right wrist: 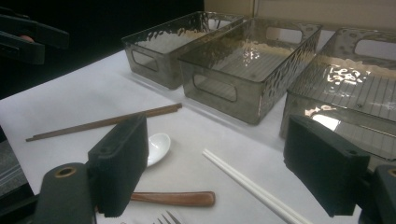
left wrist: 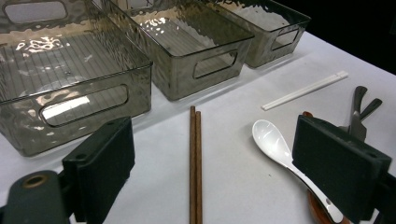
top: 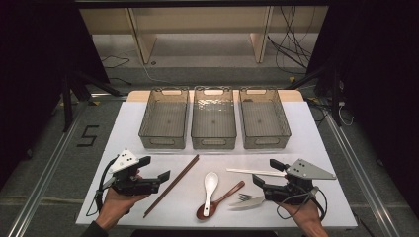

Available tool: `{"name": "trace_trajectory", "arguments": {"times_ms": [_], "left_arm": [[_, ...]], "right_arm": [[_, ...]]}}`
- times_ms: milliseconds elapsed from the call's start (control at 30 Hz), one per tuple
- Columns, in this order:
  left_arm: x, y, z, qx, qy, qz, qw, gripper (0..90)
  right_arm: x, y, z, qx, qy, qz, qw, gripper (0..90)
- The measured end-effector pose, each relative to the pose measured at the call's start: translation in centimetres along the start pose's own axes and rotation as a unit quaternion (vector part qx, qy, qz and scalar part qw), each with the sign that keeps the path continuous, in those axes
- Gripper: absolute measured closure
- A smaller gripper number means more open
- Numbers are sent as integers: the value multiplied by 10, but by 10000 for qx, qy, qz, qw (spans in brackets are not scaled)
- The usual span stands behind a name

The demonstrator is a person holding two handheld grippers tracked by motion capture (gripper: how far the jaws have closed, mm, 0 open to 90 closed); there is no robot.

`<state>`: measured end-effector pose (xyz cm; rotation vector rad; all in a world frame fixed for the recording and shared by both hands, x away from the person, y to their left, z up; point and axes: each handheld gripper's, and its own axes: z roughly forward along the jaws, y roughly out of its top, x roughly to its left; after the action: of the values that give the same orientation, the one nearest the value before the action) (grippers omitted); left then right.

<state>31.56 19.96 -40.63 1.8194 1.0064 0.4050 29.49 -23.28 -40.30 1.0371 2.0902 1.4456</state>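
1. In the left gripper view, our own finger hides the handle end of the white spoon (left wrist: pixel 275 144), and the brown spoon (left wrist: pixel 324 212) under it is mostly hidden. The fork (left wrist: pixel 357 116) is partly covered too.
2. In the right gripper view, the fork tips are cut off at the bottom edge, and the white spoon bowl peeks out from behind one finger.
3. Our left gripper (top: pixel 160 170) has its fingers wide open and holds nothing. The brown chopsticks (top: pixel 172 185) lie just beside them on the white surface (top: pixel 123 133), not touching.
4. Our right gripper (top: pixel 264 174) is also wide open with nothing in it. The white chopsticks (top: pixel 254 172) lie right by its fingers.
5. Three see-through bins (top: pixel 213 123) stand in a row behind the cutlery.
6. A black "5" mark (top: pixel 87 136) is on the floor.
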Motion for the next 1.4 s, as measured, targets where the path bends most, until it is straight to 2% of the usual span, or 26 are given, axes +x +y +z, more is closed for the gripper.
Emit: {"name": "trace_trajectory", "arguments": {"times_ms": [200,267,367,400,533,1133,1267,1333,1367,1400], "left_arm": [[0,1,1,102,59,-19,9999,126],[0,4,3,229,108,26,9997,129],[0,7,4,294,120,42,9995,128],[0,9,6,400,115,39,9991,128],[0,9,8,479,94,76,9988,128],[0,10,8,489,39,25,9988,128],[1,14,11,677,-38,7,9977,127],[1,16,14,768,16,55,9970,127],[1,17,15,839,20,71,9964,127],[3,20,20,1032,38,119,9946,127]], "right_arm": [[0,0,0,-8,4,0,10000,233],[1,1,0,-1,1,-3,10000,233],[0,1,0,-2,14,-10,10000,233],[1,1,0,-4,18,-14,10000,233],[1,1,0,-9,20,-18,10000,233],[0,0,0,-23,49,16,10000,234],[0,0,0,2,51,8,10000,234],[0,0,0,0,49,5,10000,234],[0,0,0,-12,51,3,10000,235],[0,0,0,-8,48,12,10000,235]]}}
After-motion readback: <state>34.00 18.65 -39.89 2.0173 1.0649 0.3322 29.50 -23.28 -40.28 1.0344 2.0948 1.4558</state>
